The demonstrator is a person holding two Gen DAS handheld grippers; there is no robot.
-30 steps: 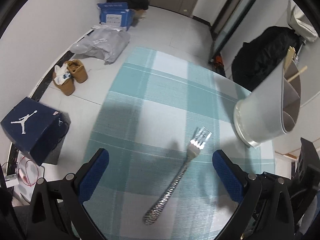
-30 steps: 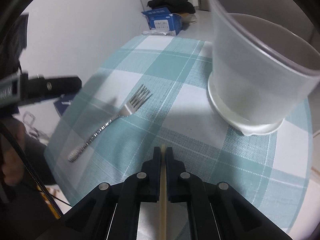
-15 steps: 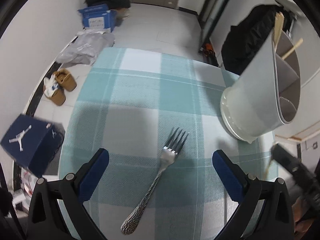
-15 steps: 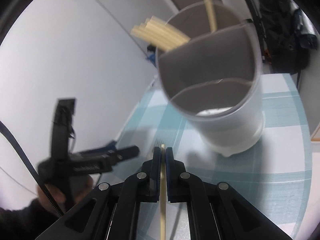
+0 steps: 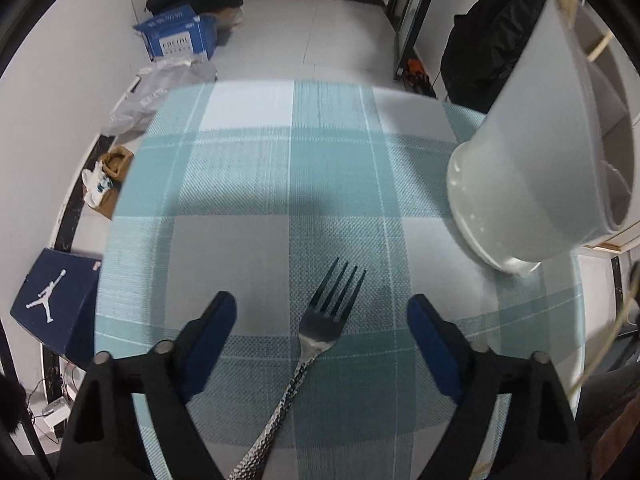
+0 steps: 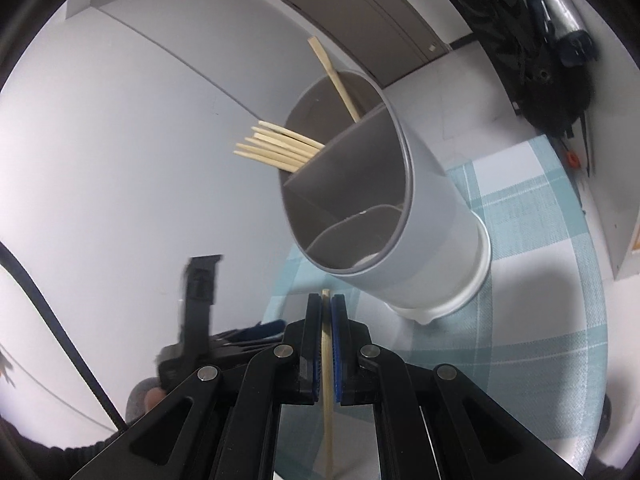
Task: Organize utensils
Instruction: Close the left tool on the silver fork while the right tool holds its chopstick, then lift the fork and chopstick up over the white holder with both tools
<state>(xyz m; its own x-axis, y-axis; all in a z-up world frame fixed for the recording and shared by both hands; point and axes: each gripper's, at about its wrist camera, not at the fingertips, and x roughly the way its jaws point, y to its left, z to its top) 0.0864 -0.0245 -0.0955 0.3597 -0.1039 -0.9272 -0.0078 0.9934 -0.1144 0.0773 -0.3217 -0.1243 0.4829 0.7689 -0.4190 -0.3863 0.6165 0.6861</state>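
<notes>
Right claw (image 6: pixel 326 322), clenched on a chopstick (image 6: pixel 327 368), has risen toward the holder (image 6: pixel 420 216) rim; left claw (image 5: pixel 320 320), released, has closed over the fork (image 5: pixel 316 332) mid-bench.

A round table (image 5: pixel 248 184) carries everything, covered to its edge by a teal-and-white plaid cloth (image 5: pixel 332 148). A silver fork (image 5: pixel 308 344) with a hammered handle lies on the cloth near the table's near edge, tines pointing toward the middle. A grey utensil holder (image 5: pixel 536 168) with inner dividers and a white base stands close to the right edge, well apart from the fork.
</notes>
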